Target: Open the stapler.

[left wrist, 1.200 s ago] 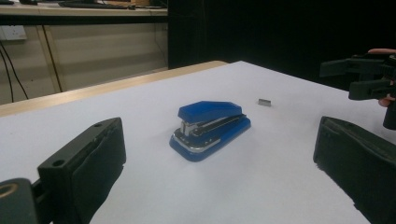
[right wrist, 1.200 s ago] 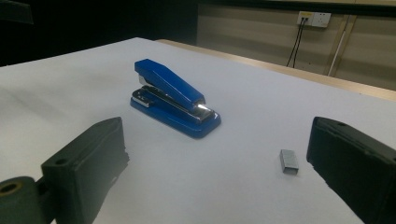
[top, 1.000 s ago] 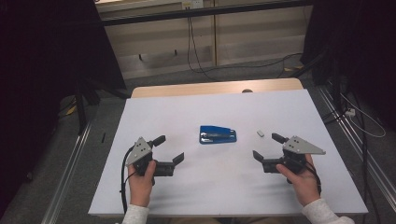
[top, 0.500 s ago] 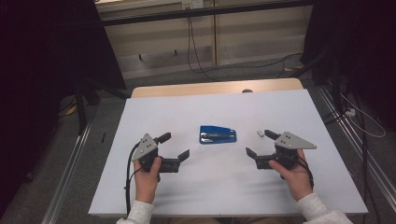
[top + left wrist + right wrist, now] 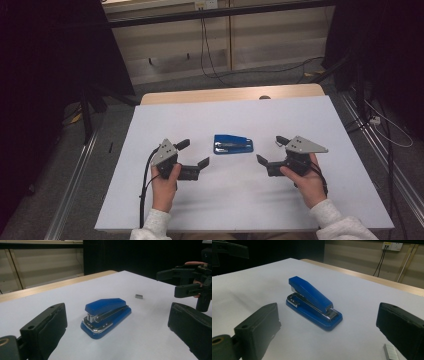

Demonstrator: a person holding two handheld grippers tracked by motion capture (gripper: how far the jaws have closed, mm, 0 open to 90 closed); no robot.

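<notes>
Small blue plastic stapler [image 5: 233,144] lies flat mid-table, long axis across, between left gripper [image 5: 192,154] and right gripper [image 5: 270,149], both gaping empty and aimed inward at it; left looks marginally nearer, though the gap's hard to judge.
</notes>
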